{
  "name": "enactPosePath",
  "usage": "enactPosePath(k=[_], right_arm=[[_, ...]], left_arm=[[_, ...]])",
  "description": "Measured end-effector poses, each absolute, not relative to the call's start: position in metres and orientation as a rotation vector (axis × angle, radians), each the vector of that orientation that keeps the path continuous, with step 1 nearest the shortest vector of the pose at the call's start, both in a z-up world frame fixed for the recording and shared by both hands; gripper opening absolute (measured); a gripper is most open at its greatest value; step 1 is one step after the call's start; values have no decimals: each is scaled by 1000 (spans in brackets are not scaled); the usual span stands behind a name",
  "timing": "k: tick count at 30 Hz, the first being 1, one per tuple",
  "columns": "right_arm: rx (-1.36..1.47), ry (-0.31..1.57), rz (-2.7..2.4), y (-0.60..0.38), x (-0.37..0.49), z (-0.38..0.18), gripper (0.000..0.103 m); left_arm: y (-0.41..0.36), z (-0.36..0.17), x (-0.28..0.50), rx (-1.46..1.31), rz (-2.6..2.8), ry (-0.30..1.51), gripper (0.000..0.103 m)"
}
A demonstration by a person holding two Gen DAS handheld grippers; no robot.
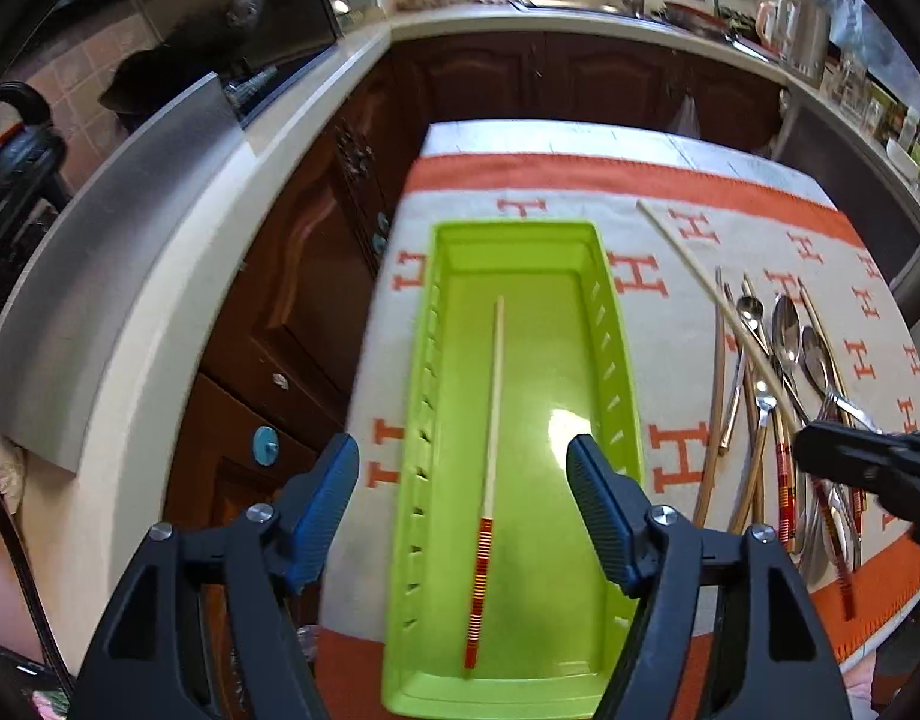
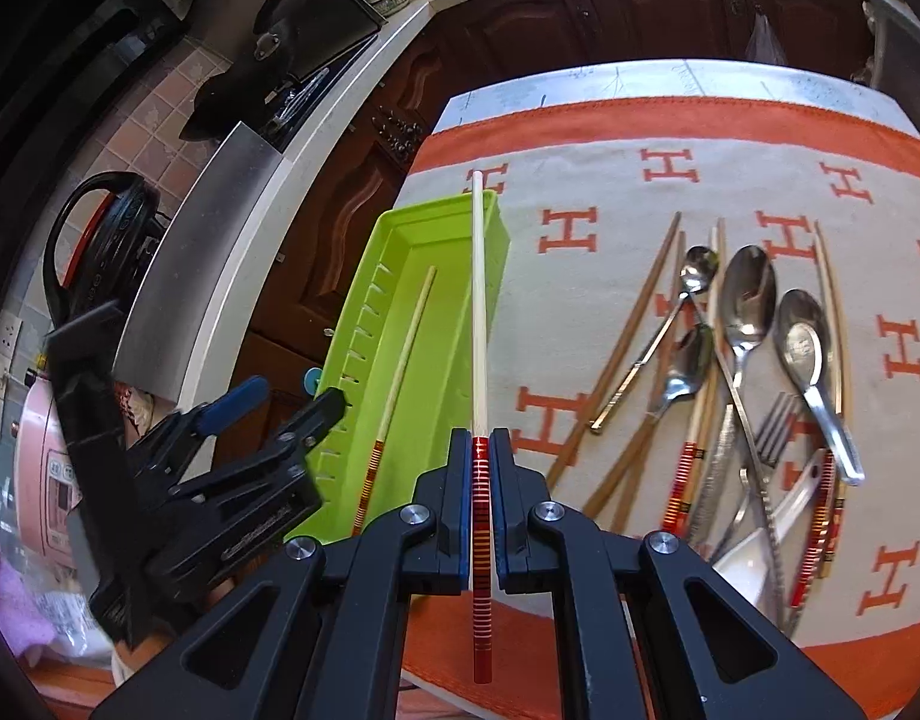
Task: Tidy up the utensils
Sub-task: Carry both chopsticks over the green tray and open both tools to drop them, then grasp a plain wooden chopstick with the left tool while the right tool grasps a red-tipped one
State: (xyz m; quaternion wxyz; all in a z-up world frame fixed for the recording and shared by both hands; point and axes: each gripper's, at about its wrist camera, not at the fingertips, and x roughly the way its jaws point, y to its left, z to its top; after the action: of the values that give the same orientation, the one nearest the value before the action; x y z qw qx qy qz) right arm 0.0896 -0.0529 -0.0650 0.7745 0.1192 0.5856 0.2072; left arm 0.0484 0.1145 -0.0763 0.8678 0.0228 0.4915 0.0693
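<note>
A lime-green tray [image 1: 550, 360] [image 2: 448, 348] lies on the H-patterned cloth, and one red-banded chopstick [image 1: 495, 408] [image 2: 409, 336] rests lengthwise on its floor. My left gripper [image 1: 463, 450] [image 2: 286, 399] hovers open over the tray's near end with nothing between its fingers. My right gripper [image 2: 481, 438] [image 1: 868, 462] is shut on the red-banded end of a second chopstick [image 2: 479, 300] [image 1: 700, 276], whose pale tip points past the tray's far right corner. A pile of spoons, a fork and several chopsticks [image 2: 742, 360] [image 1: 784, 372] lies to the right of the tray.
The orange-and-white cloth [image 2: 640, 138] covers a small table. Dark wooden cabinets [image 1: 316, 276] and a pale curved counter [image 1: 178, 276] stand left of and beyond it. A rice cooker [image 2: 100, 240] sits on the counter at the far left.
</note>
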Motion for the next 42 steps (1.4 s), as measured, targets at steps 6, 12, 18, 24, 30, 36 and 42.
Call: enactPosePath(k=[6, 12, 18, 24, 30, 36, 42], right_arm=[[311, 1318, 459, -21, 102, -87, 5], [362, 1374, 449, 5, 104, -106, 7], [364, 1365, 464, 11, 100, -107, 23], [351, 1334, 456, -3, 95, -98, 23], [346, 1316, 432, -31, 86, -91, 23], [325, 1259, 388, -65, 76, -81, 23], [270, 1177, 316, -110, 71, -68, 23]], left_arm=[[143, -58, 39, 18, 211, 992, 72], [160, -59, 41, -42, 239, 1000, 72], [158, -59, 37, -45, 228, 999, 72], [144, -59, 35, -32, 196, 1008, 72], [117, -61, 31, 13, 147, 1021, 72], [90, -63, 28, 37, 89, 1039, 72], [56, -65, 32, 52, 20, 1060, 72]])
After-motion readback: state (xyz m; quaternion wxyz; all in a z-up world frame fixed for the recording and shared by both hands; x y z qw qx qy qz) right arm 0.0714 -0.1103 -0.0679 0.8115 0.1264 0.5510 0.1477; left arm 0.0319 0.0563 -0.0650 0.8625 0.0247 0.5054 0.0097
